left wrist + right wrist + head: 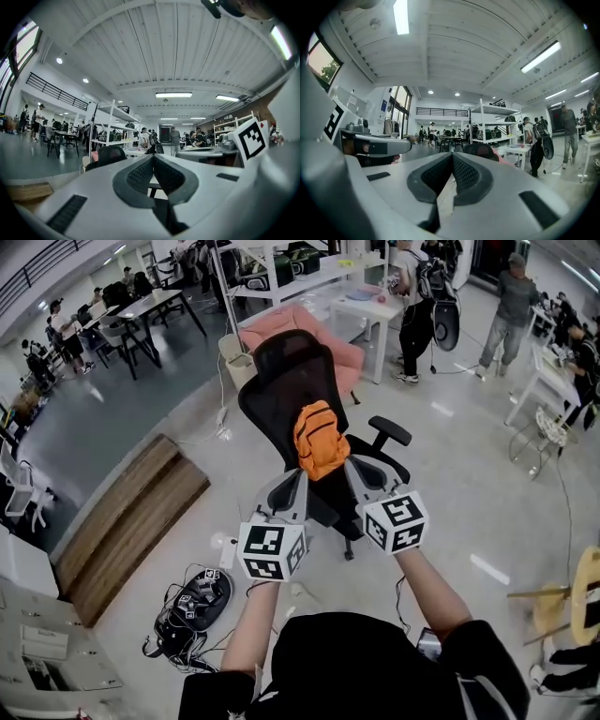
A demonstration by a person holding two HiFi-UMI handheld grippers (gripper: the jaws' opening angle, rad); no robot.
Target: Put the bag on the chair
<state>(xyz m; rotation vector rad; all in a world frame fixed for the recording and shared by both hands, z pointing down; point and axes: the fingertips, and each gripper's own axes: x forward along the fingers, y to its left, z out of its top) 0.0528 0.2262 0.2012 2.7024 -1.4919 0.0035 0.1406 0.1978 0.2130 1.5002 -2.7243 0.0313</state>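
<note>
- Left tool (pixel 300 476): pads pressed together at the tips, nothing showing between them in the left gripper view. Held level, pointing away from the body.
- Right tool (pixel 352 467): closed tight as well, pads meeting along their length, nothing pinched that shows in the right gripper view.
- Side by side, near each other; marker cube of the left (pixel 272 551) and marker cube of the right (pixel 396 519) at the rear ends, bare forearms (pixel 253 624) behind them.
- Orange bag (pixel 321 439): just past both tips in the head view, between the two lines of aim. In front of the backrest (pixel 281 381) and above the seat (pixel 325 501) of the black chair (pixel 267 404).
- Cannot tell whether it rests on the seat or touches either tool. Not visible in either gripper view.
- Armrest (pixel 389 432) sticking out on the right of the chair. Top of the backrest just visible over the jaws in both gripper views.
- Behind the chair: pink sofa (pixel 314 329), then a white table (pixel 367 307).
- Left of the chair: low wooden platform (pixel 127 521) on the pale glossy floor (pixel 469 474).
- Near the feet, left side: black device with a tangle of cables (pixel 192 607).
- Farther out: people standing (pixel 511 296), one with a backpack (pixel 417 292); more seated at dark tables (pixel 155 306) on the far left.
- White shelving (pixel 110 124) and long ceiling lights (pixel 173 94) in the left gripper view.
</note>
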